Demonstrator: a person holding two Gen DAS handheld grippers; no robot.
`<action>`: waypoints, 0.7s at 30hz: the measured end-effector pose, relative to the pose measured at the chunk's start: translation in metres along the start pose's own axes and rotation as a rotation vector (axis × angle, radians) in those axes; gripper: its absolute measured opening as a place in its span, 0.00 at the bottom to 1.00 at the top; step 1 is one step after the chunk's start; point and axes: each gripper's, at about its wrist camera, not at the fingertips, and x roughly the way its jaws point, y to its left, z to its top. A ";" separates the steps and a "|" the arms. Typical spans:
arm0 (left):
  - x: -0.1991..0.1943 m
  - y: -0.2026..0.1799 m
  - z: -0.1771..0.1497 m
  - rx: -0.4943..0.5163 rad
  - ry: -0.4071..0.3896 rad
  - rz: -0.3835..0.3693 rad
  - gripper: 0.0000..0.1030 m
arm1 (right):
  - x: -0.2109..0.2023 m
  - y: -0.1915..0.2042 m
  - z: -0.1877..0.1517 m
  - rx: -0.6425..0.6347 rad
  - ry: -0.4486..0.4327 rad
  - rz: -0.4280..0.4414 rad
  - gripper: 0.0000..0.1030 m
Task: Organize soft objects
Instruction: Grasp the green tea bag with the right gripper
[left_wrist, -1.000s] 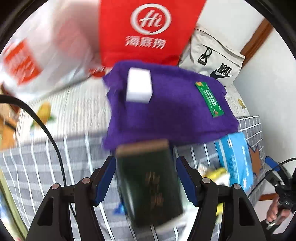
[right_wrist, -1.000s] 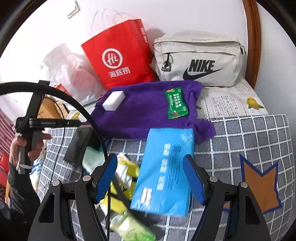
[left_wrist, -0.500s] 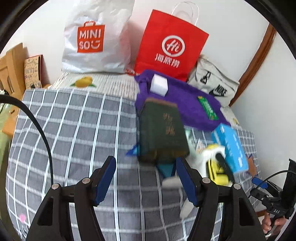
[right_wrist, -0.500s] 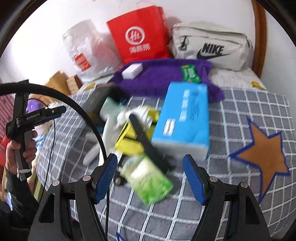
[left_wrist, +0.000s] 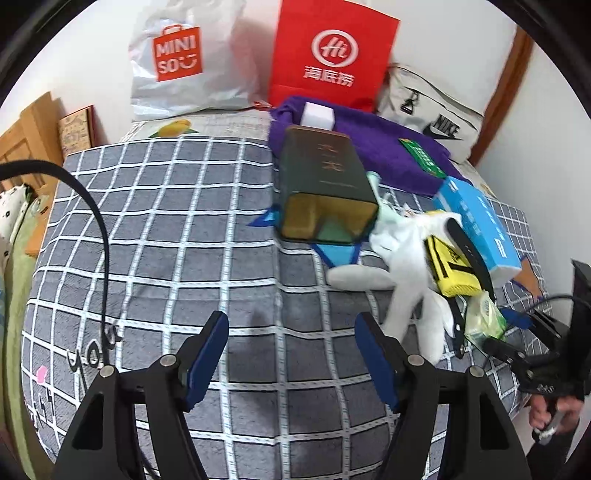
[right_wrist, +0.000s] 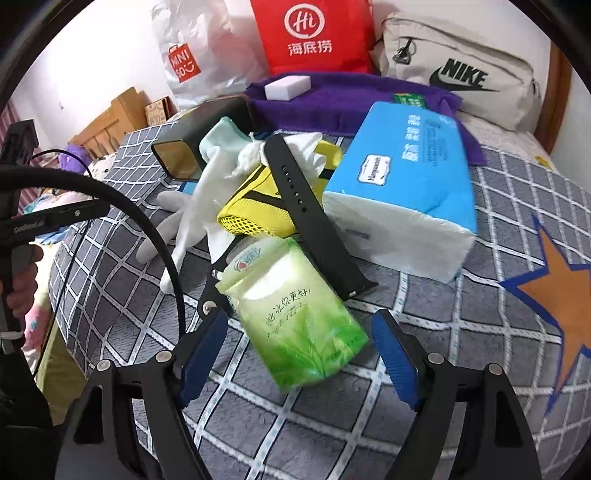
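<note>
My left gripper (left_wrist: 291, 325) hovers over bare grey checked bedspread (left_wrist: 166, 240), its jaws opening with nothing between them. Ahead of it a dark green box (left_wrist: 325, 177) lies on its side beside a white glove (left_wrist: 406, 277). My right gripper (right_wrist: 299, 325) is low over the heap, its jaws opening around a green tissue pack (right_wrist: 295, 314) without the pads touching it. Behind that pack lie a black strap (right_wrist: 306, 206), a yellow mesh pouch (right_wrist: 255, 210), a blue tissue pack (right_wrist: 402, 184) and a purple towel (right_wrist: 351, 99) with a white sponge (right_wrist: 286, 86) on it.
A red paper bag (left_wrist: 332, 51), a white Miniso bag (left_wrist: 184, 62) and a beige Nike bag (right_wrist: 461, 70) stand against the wall at the head of the bed. Wooden furniture (left_wrist: 33, 129) is on the left. A hand (right_wrist: 18, 280) holds the other gripper.
The dark green box was between my left jaws a second ago; it now lies on the bed farther ahead, the gripper drawn back. My right gripper sank from the blue pack to the green pack.
</note>
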 end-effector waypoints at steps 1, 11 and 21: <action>0.000 -0.003 0.000 0.008 0.004 -0.001 0.68 | 0.003 -0.001 0.000 0.000 0.002 0.013 0.78; 0.000 -0.018 -0.008 0.032 0.013 -0.060 0.72 | 0.001 0.011 -0.013 -0.048 -0.033 0.034 0.66; 0.021 -0.060 0.000 0.139 0.014 -0.126 0.73 | -0.038 0.018 -0.029 0.026 -0.098 0.033 0.66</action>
